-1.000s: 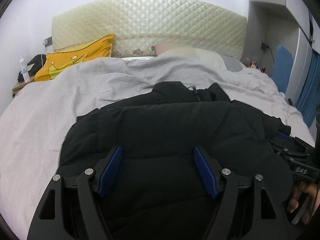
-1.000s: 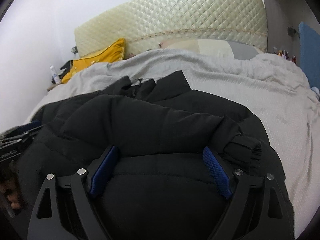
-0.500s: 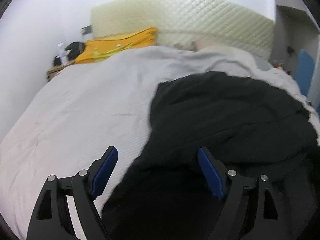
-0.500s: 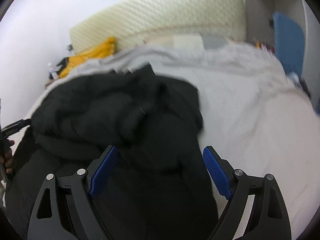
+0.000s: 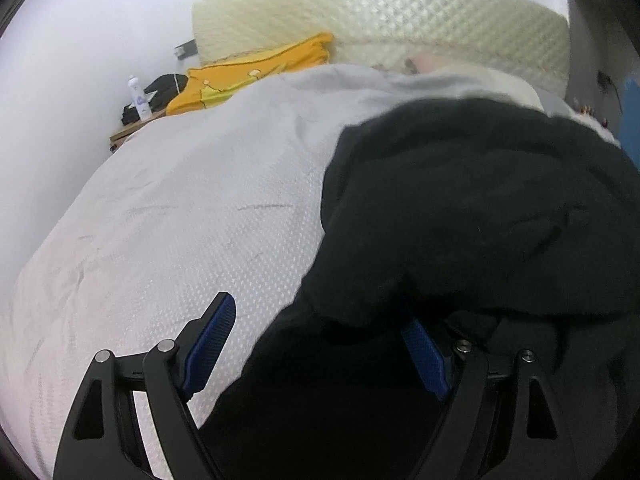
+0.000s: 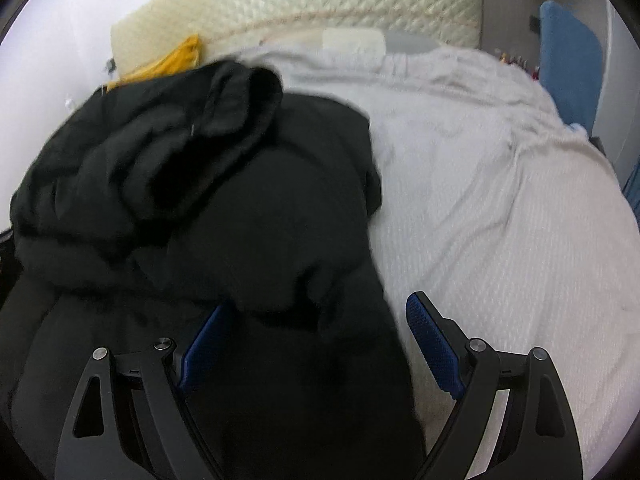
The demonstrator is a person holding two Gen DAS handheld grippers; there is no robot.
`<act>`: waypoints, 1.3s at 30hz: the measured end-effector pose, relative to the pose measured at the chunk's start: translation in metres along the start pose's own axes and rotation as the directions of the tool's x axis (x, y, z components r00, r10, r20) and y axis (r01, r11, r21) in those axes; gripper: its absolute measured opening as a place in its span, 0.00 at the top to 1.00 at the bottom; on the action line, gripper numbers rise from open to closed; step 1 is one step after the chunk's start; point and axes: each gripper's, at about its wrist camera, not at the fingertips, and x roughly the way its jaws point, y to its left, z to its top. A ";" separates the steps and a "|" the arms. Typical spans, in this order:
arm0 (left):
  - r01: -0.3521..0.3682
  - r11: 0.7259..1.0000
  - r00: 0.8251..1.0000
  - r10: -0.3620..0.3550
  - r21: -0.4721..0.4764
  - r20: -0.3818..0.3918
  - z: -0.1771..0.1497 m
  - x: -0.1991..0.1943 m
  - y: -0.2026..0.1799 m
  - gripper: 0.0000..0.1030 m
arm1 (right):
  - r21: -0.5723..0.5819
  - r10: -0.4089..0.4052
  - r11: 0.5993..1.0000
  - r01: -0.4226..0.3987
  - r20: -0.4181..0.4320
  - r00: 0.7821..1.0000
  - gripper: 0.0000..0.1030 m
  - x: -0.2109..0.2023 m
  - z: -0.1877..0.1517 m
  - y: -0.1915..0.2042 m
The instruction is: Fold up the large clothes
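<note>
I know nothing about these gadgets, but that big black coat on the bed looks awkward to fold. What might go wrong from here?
Three risks, as I judge it:
1. The black coat lies bunched, its collar end heaped up; folding it now may trap lumps.
2. Both the left tongs and the right tongs are open astride a coat edge, so closing might also pinch the white bedspread.
3. The padded fabric looks thick; a shallow bite might slip.
</note>
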 end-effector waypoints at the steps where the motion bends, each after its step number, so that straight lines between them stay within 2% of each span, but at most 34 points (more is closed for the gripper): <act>1: 0.005 1.000 1.000 -0.005 -0.022 0.009 0.002 -0.002 0.003 0.20 | 0.009 -0.006 1.000 0.005 0.027 1.000 0.16 -0.003 0.002 -0.002; 4: 0.062 0.987 0.998 -0.059 -0.149 0.024 0.011 -0.009 0.018 0.20 | 0.023 -0.025 0.999 0.022 0.111 0.993 0.16 -0.017 0.008 -0.006; 6: 0.078 0.979 0.997 -0.072 -0.190 0.039 0.017 -0.012 0.024 0.20 | 0.033 -0.033 0.999 0.029 0.150 0.988 0.16 -0.025 0.011 -0.011; 9: 0.033 0.990 0.999 -0.029 -0.135 0.029 0.018 -0.005 0.016 0.19 | 0.061 -0.040 0.998 0.030 0.167 0.985 0.16 -0.026 0.012 -0.019; 12: -0.015 0.996 1.000 0.015 -0.084 -0.003 0.013 0.009 0.010 0.19 | 0.077 -0.044 0.996 0.032 0.148 0.988 0.16 -0.020 0.007 -0.024; 17: 0.001 0.994 0.999 -0.006 -0.109 -0.047 0.011 0.024 0.019 0.19 | 0.097 -0.053 0.994 0.042 0.111 0.992 0.14 -0.010 0.004 -0.033; 21: 0.010 0.996 1.000 -0.012 -0.094 -0.021 0.013 0.004 0.015 0.19 | 0.115 -0.058 0.992 0.050 0.072 0.996 0.14 -0.021 0.003 -0.023; 25: 0.028 0.998 0.999 -0.026 -0.052 0.035 0.023 -0.040 0.002 0.19 | 0.119 -0.006 0.993 -0.006 0.098 0.995 0.14 -0.056 0.007 -0.009; 30: 0.083 0.996 0.985 -0.077 -0.037 0.155 0.040 -0.118 -0.006 0.19 | 0.127 0.046 0.989 -0.073 0.205 0.978 0.14 -0.127 0.023 0.013; 34: 0.100 0.995 0.962 -0.091 -0.022 0.257 0.062 -0.196 -0.007 0.19 | 0.082 0.042 0.994 -0.070 0.304 0.952 0.14 -0.199 0.048 0.038; 39: 0.140 0.990 0.918 -0.124 -0.016 0.377 0.087 -0.307 0.008 0.19 | 0.036 0.076 0.994 -0.100 0.420 0.905 0.13 -0.290 0.072 0.067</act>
